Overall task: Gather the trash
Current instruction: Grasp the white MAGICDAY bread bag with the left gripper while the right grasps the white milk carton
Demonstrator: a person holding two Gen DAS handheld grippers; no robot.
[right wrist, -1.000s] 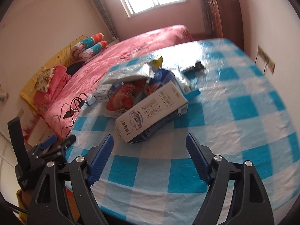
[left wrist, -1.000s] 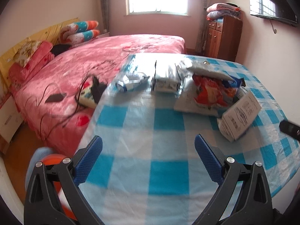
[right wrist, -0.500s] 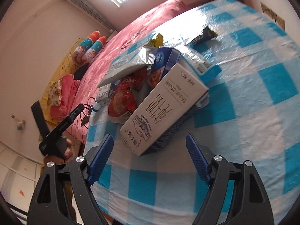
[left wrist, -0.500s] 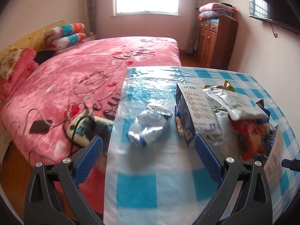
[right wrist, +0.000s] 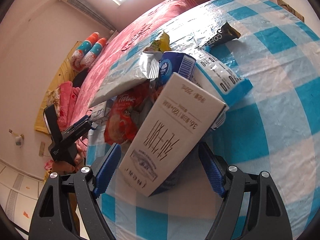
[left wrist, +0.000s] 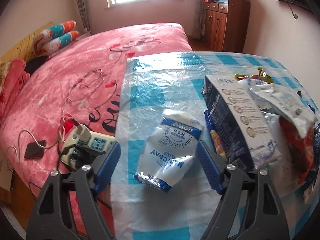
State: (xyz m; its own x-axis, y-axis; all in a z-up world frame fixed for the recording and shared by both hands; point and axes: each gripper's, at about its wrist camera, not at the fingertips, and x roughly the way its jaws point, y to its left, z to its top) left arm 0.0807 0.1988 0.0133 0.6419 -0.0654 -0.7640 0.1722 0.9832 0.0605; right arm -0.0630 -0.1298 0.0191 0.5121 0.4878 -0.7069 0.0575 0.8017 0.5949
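On the blue and white checked plastic tablecloth [left wrist: 160, 76], the left gripper [left wrist: 159, 158] has its jaws closing around a crumpled white and blue foil pouch [left wrist: 170, 148], not yet pinching it. The right gripper [right wrist: 159, 160] has its jaws apart around a tall white paper carton [right wrist: 170, 132], not touching. Next, I think, both must squeeze and lift. No bin shows. The far pile hides much.

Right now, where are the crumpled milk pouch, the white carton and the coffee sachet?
Milk pouch [left wrist: 172, 146], left wrist view, printed middle.
White carton [right wrist: 170, 134], right wrist view, lettered top face.
Coffee sachet [right wrist: 219, 37], right wrist view, black lettered middle.
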